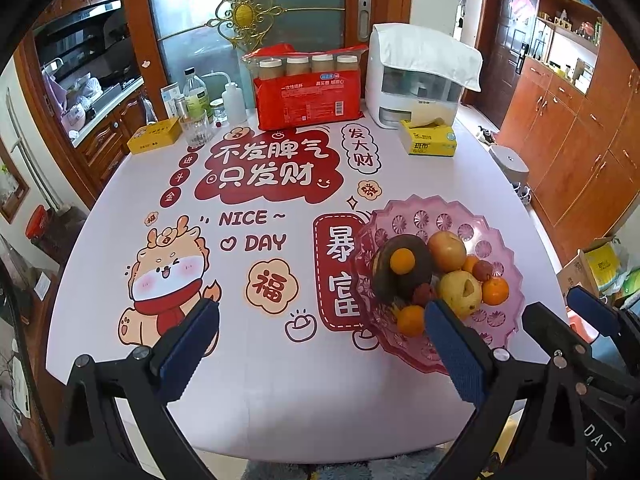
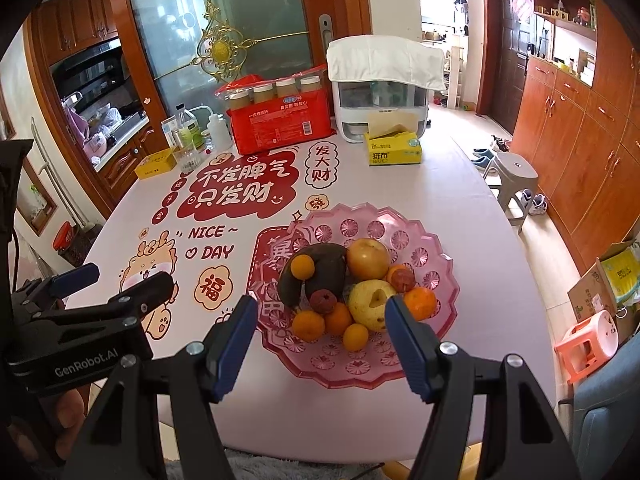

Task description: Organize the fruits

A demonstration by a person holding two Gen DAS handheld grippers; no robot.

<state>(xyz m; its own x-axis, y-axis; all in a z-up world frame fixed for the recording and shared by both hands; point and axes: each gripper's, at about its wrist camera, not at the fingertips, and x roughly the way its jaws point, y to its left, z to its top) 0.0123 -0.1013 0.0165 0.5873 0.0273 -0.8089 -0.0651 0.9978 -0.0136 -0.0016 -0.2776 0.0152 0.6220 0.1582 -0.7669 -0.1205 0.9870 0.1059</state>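
A pink plastic fruit plate [image 2: 400, 232] [image 1: 500, 248] sits on the near right part of the table. It holds a dark brown curved fruit [image 2: 324, 268] [image 1: 404, 272], two yellowish apples [image 2: 368, 258] [image 2: 370, 304], several small oranges [image 2: 308, 325] [image 1: 495, 290] and small dark red fruits [image 2: 323, 301]. My right gripper [image 2: 320, 312] hovers over the plate's near edge, open, with nothing between its blue pads. My left gripper [image 1: 322, 318] stands open left of the plate with nothing between its pads; its right finger [image 1: 452, 340] overlaps the plate's near rim. It also shows as a black gripper at the left edge [image 2: 116, 292].
The table carries a printed pink cloth [image 1: 248, 224]. Along its far edge stand a red pack of bottles [image 1: 308, 92], a white appliance [image 1: 416, 80], a yellow tissue box [image 1: 430, 138], bottles and a glass [image 1: 196, 120] and a yellow box [image 1: 154, 140]. Stools [image 2: 516, 176] and cabinets are on the right.
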